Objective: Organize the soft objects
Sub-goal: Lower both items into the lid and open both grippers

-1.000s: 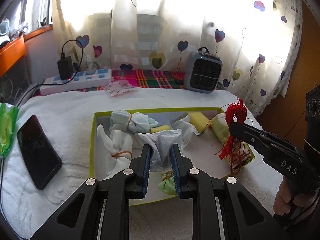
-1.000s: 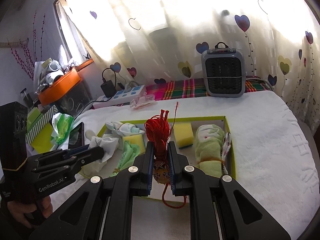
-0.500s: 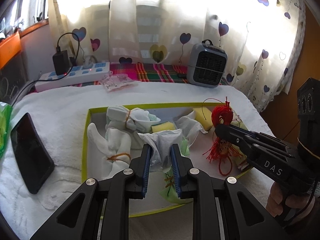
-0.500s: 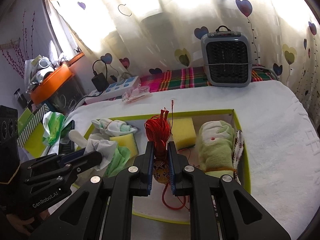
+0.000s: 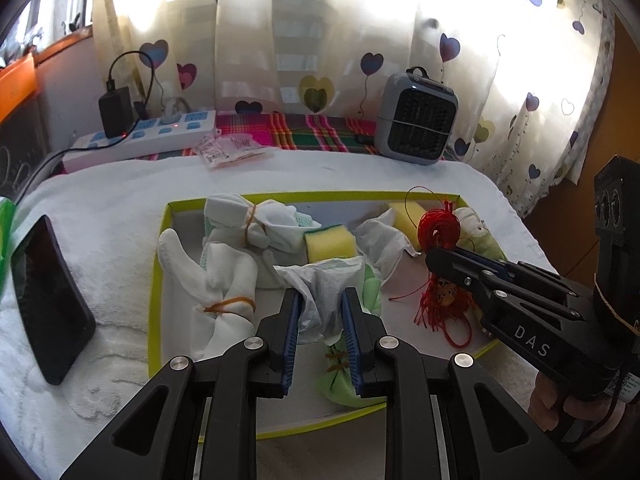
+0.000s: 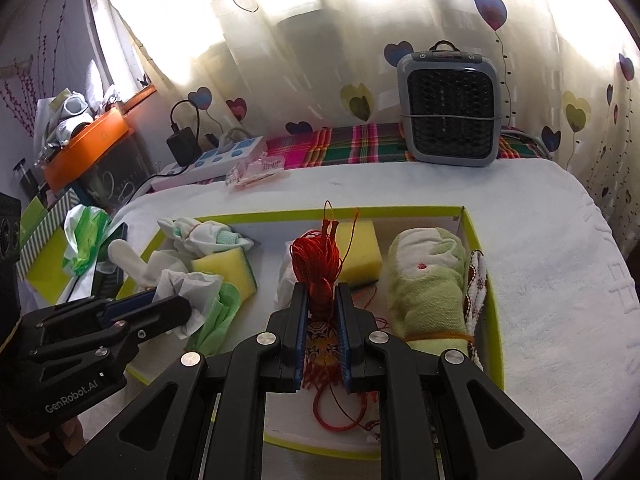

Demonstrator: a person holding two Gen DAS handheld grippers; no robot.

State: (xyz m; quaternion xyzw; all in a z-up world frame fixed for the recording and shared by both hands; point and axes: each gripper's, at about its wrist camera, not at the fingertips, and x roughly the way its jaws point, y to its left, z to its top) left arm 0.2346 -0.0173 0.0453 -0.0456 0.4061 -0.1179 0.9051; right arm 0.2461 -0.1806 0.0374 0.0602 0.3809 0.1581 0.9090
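A: Start at the left of the tray. What am I holding there?

B: My left gripper has its jaws drawn in on a crumpled white cloth, pinching it between the blue pads. A light green cloth tied with a brown band hangs from the bundle below the pads. All of it sits above the near left part of the tray, just in front of the yellow sponge. The white cloth runs along the fingers, its loose end fanning out toward the tray's far wall.

A: And toward the right?

B: My right gripper is pressed nearly shut on a red tassel charm. The pads clamp its neck, with the coil of red cord standing up past the fingertips and a small painted face piece just behind them. Its long axis follows the fingers, coil toward the tray's far wall, fringe and a red loop trailing back to the near wall. It is over the tray's middle, between a second sponge at the far wall and the near rim, with a rolled green towel lying lengthwise just to its right.
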